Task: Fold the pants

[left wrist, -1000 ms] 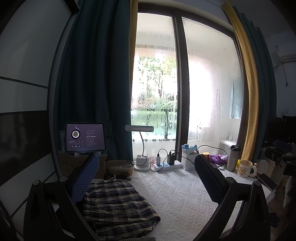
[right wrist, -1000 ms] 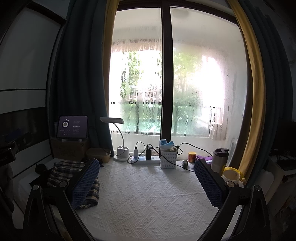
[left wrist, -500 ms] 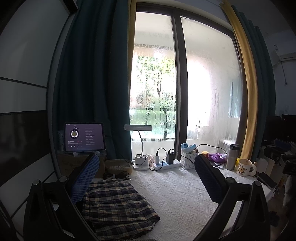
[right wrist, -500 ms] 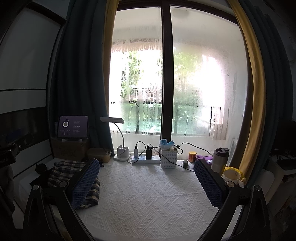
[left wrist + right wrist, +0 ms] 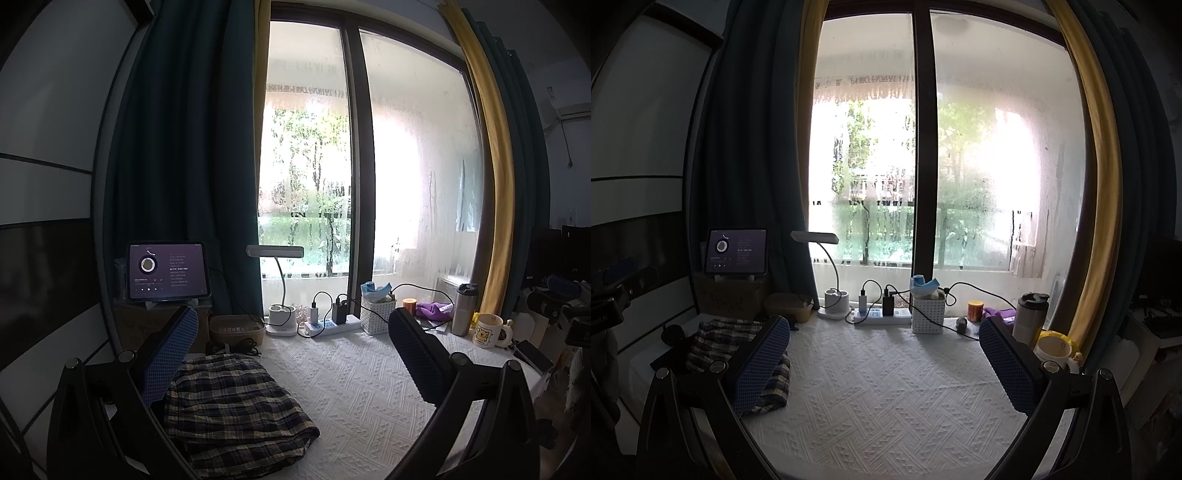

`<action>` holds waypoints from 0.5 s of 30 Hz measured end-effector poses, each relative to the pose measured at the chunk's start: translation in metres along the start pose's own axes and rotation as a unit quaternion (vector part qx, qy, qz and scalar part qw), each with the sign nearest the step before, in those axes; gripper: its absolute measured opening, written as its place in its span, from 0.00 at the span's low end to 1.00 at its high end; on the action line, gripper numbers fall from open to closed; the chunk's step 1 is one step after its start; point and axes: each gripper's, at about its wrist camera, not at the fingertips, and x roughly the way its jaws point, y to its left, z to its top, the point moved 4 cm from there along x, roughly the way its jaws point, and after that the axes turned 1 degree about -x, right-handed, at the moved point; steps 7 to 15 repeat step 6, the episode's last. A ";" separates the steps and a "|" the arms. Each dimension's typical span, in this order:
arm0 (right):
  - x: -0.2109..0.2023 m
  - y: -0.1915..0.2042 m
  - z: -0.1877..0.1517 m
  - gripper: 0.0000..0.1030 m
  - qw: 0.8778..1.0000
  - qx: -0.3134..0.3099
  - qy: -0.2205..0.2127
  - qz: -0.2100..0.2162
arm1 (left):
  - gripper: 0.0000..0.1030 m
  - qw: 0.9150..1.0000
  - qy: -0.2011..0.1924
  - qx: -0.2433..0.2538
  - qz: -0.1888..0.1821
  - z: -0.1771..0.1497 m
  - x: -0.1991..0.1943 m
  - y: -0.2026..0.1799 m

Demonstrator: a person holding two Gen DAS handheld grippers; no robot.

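Observation:
The plaid pants (image 5: 236,410) lie folded in a compact bundle on the white textured cloth (image 5: 354,391), at the left of the table. In the right wrist view the plaid pants (image 5: 716,339) sit at the far left, partly behind the left finger. My left gripper (image 5: 291,354) is open and empty, held above the table with the bundle below its left finger. My right gripper (image 5: 884,358) is open and empty, over the bare middle of the cloth (image 5: 879,398), to the right of the pants.
Along the window stand a tablet (image 5: 167,271) on a box, a desk lamp (image 5: 280,314), a power strip (image 5: 332,325) with chargers, a white basket (image 5: 377,318), a steel flask (image 5: 466,309) and a mug (image 5: 487,330). A phone (image 5: 532,356) lies at the right edge.
The left wrist view has drifted slightly, with the scene sliding a little left and down. The right gripper and the pants have not visibly moved.

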 end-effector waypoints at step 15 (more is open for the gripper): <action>0.000 -0.002 -0.001 1.00 1.000 0.003 0.001 -0.001 | 0.99 1.000 0.001 0.004 -0.002 -0.001 0.000 -0.002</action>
